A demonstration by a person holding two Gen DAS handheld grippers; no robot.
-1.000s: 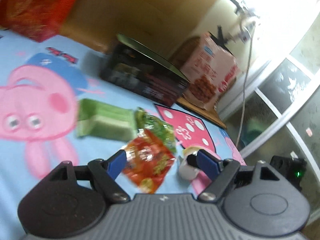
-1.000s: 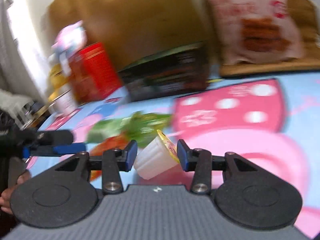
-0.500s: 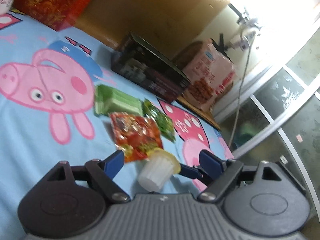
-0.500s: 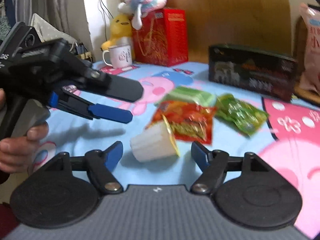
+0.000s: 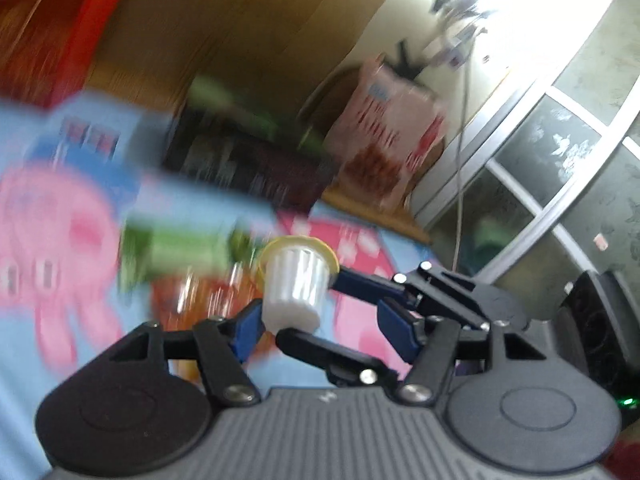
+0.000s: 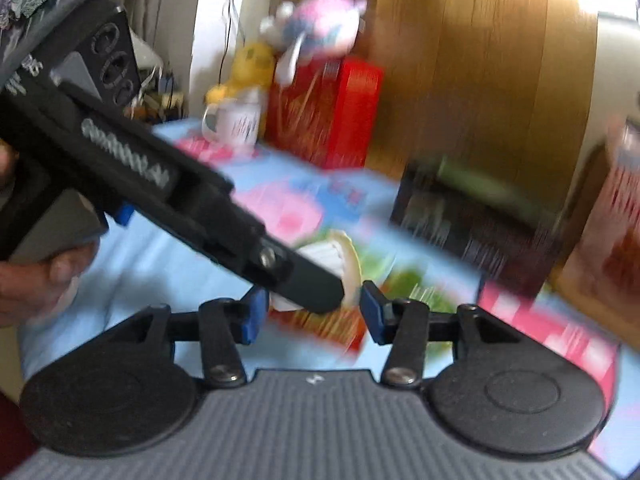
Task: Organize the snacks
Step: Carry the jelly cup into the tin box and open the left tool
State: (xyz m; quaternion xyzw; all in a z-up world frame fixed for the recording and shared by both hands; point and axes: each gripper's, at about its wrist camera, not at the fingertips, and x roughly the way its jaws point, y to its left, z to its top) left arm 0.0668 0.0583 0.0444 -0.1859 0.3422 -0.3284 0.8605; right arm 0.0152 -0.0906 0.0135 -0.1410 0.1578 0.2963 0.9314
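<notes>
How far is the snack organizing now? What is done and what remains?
Nothing looks sorted yet: the green packet and the red packet lie loose on the cartoon sheet. In hand: the jelly cup is off the sheet between the fingers of the right gripper, whose jaws have just been closing; the left gripper, also just closing, stands wider than the cup. Left: put down the cup, then the packets.

Jelly cup (image 5: 295,285): ribbed translucent white plastic. Bedsheet (image 5: 48,208): matt printed cloth. Headboard (image 6: 472,64): smooth grained wood. Gripper fingers (image 5: 246,330): matt black plastic, blue pads.
</notes>
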